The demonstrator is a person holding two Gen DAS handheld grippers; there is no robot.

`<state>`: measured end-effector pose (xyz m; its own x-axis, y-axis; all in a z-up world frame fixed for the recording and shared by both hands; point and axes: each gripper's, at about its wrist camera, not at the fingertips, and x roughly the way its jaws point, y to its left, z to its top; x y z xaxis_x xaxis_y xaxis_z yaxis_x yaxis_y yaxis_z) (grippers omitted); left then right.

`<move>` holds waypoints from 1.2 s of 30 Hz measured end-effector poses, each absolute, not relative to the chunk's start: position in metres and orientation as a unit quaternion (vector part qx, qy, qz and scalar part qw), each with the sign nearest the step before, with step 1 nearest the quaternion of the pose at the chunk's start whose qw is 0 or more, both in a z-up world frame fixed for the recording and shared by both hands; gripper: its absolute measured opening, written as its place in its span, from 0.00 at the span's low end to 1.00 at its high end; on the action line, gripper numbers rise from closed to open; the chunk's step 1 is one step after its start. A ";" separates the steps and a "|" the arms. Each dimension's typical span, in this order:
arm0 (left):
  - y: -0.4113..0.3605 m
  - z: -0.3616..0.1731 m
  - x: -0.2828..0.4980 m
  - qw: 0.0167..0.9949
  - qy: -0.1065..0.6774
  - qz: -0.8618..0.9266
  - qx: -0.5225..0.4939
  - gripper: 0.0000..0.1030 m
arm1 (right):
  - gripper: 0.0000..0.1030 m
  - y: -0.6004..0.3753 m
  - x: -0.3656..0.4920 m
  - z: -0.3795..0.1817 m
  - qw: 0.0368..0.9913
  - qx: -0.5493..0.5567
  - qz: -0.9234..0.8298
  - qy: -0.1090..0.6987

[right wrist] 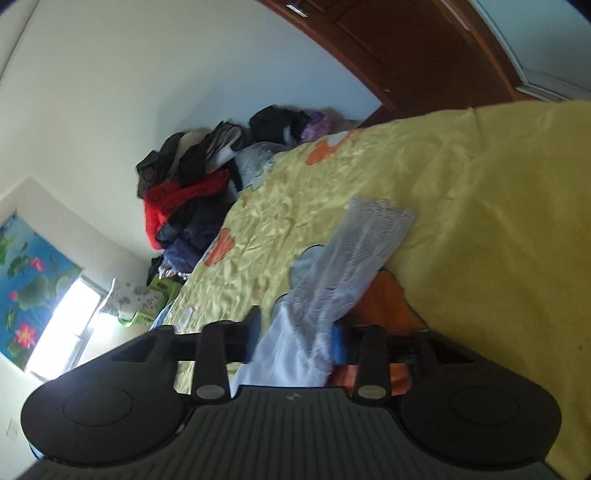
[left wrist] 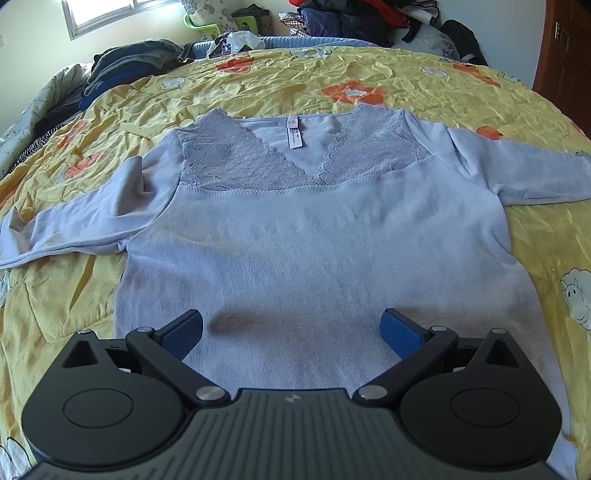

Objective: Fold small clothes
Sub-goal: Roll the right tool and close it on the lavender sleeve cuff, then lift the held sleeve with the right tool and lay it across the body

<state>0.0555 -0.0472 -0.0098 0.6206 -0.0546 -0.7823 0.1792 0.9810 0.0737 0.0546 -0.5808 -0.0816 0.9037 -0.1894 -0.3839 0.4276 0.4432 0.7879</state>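
A pale lilac long-sleeved top (left wrist: 314, 236) with a lace V-neck yoke lies flat and face up on the yellow flowered bedspread (left wrist: 406, 85), both sleeves spread sideways. My left gripper (left wrist: 291, 332) is open and empty, its blue pads just above the top's lower body. In the right wrist view the camera is rolled on its side; my right gripper (right wrist: 297, 339) is shut on the lace-cuffed end of a sleeve (right wrist: 354, 251), which runs away from the jaws over the bedspread (right wrist: 498, 221).
Piles of dark clothes lie at the bed's far left (left wrist: 122, 70) and along the far wall (left wrist: 354, 18), also showing in the right wrist view (right wrist: 192, 199). A green plastic stool (left wrist: 221, 26) stands under the window. A brown door (left wrist: 565, 48) is at the right.
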 end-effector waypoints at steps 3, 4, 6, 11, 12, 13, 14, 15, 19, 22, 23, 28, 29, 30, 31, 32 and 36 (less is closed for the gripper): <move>-0.047 -0.009 0.056 0.897 0.431 -0.065 0.071 1.00 | 0.08 -0.587 0.055 -0.090 0.826 0.520 -0.189 0.107; -0.047 -0.009 0.056 0.897 0.430 -0.065 0.071 1.00 | 0.08 -0.586 0.056 -0.090 0.826 0.519 -0.193 0.106; -0.046 -0.008 0.056 0.898 0.428 -0.065 0.073 1.00 | 0.08 -0.581 0.058 -0.087 0.831 0.506 -0.204 0.109; -0.043 -0.005 0.057 0.902 0.422 -0.060 0.074 1.00 | 0.08 -0.559 0.059 -0.068 0.856 0.473 -0.184 0.103; -0.042 -0.005 0.057 0.902 0.421 -0.059 0.072 1.00 | 0.07 -0.554 0.060 -0.064 0.861 0.466 -0.176 0.101; -0.041 -0.005 0.058 0.902 0.421 -0.059 0.070 1.00 | 0.07 -0.549 0.061 -0.059 0.865 0.463 -0.166 0.099; -0.040 -0.005 0.058 0.902 0.422 -0.058 0.069 1.00 | 0.07 -0.544 0.063 -0.054 0.868 0.461 -0.156 0.098; -0.039 -0.004 0.058 0.902 0.422 -0.058 0.067 1.00 | 0.07 -0.539 0.065 -0.051 0.871 0.459 -0.146 0.098; -0.034 -0.004 0.058 0.903 0.422 -0.054 0.064 1.00 | 0.07 -0.518 0.071 -0.040 0.871 0.471 -0.096 0.104; -0.029 -0.003 0.060 0.903 0.422 -0.049 0.059 1.00 | 0.07 -0.495 0.076 -0.033 0.872 0.472 -0.060 0.116; -0.028 -0.003 0.060 0.904 0.421 -0.049 0.057 1.00 | 0.07 -0.487 0.077 -0.030 0.872 0.472 -0.048 0.120; -0.022 0.000 0.059 0.909 0.410 -0.043 0.056 1.00 | 0.07 -0.441 0.088 -0.022 0.871 0.469 0.010 0.148; -0.021 0.000 0.059 0.910 0.409 -0.040 0.057 1.00 | 0.07 -0.431 0.090 -0.020 0.873 0.463 0.019 0.153; -0.020 0.000 0.060 0.910 0.409 -0.037 0.058 1.00 | 0.07 -0.421 0.091 -0.017 0.876 0.455 0.027 0.157; -0.019 -0.001 0.061 0.910 0.409 -0.034 0.058 1.00 | 0.07 -0.413 0.093 -0.016 0.880 0.446 0.032 0.162; -0.016 -0.001 0.062 0.909 0.411 -0.032 0.056 1.00 | 0.07 -0.400 0.093 -0.014 0.883 0.437 0.038 0.168; -0.007 -0.001 0.066 0.910 0.412 -0.021 0.050 1.00 | 0.07 -0.358 0.095 -0.012 0.887 0.414 0.064 0.194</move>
<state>0.0656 -0.0072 -0.0010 0.6596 0.0033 -0.7516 0.0793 0.9941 0.0739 0.0953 -0.3583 -0.0117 0.9164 0.2743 -0.2915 0.0477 0.6482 0.7599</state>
